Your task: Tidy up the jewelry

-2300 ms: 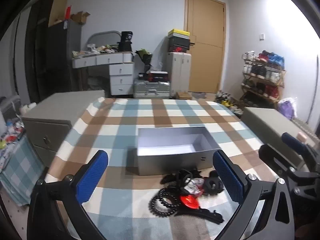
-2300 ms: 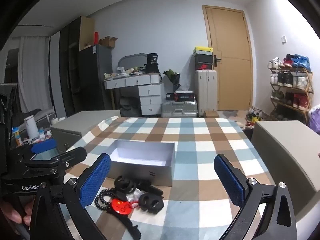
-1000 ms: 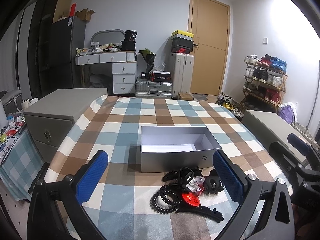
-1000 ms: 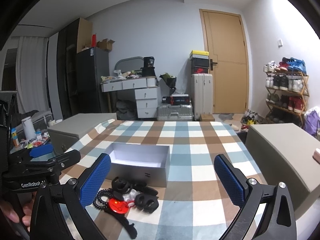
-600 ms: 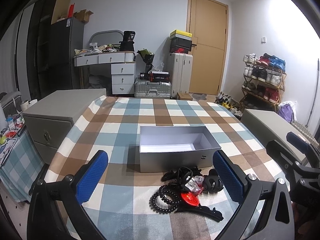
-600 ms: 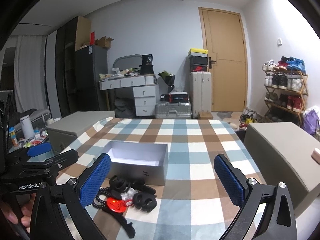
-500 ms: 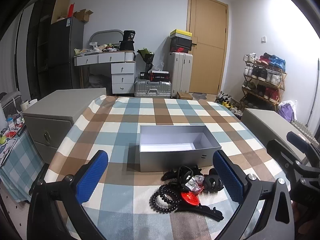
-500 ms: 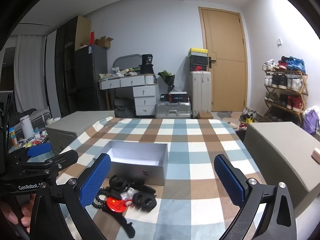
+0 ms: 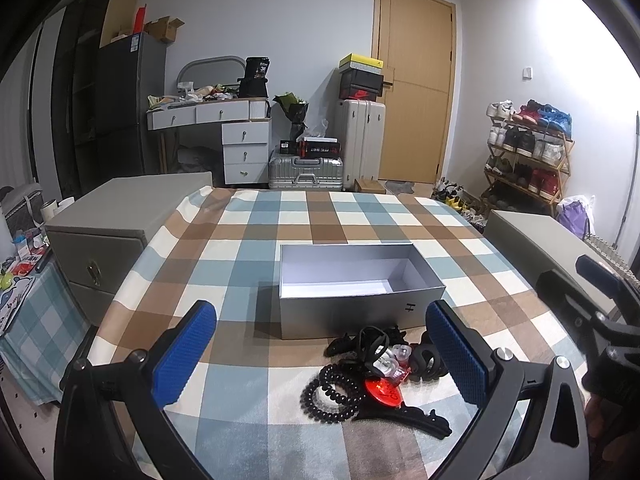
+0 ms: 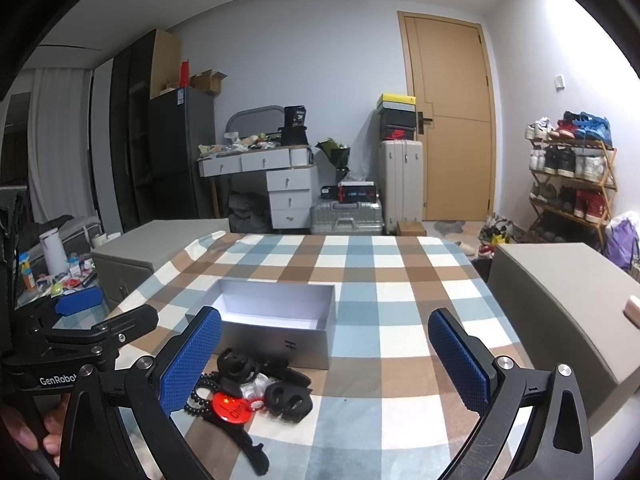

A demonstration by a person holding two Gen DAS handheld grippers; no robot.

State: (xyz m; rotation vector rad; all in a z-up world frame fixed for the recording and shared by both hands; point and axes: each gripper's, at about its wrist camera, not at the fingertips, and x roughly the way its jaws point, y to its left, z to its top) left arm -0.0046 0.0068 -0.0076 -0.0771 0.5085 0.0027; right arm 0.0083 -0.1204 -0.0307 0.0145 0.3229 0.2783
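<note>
An open grey box (image 9: 360,292) (image 10: 276,322) with a white, empty inside sits on the checked tablecloth (image 9: 280,224). Just in front of it lies a heap of accessories: a black bead bracelet (image 9: 330,394), a round red badge (image 9: 382,390) (image 10: 232,407), black hair claws (image 9: 430,362) (image 10: 288,400) and a long black clip (image 9: 416,420). My left gripper (image 9: 320,354) hovers open above the heap, nothing between its blue pads. My right gripper (image 10: 324,364) is open too, to the right of the heap. Each gripper shows in the other's view.
Grey cabinets flank the table, one on the left (image 9: 120,216) and one on the right (image 10: 560,300). A dresser (image 9: 236,136), suitcases (image 9: 360,140), a wooden door (image 9: 412,92) and a shoe rack (image 9: 528,152) stand further back. A hand (image 10: 36,436) holds the left gripper's handle.
Both views have shifted only slightly; the box and the heap sit a little differently in frame. Both grippers stay open, and nothing has been picked up.
</note>
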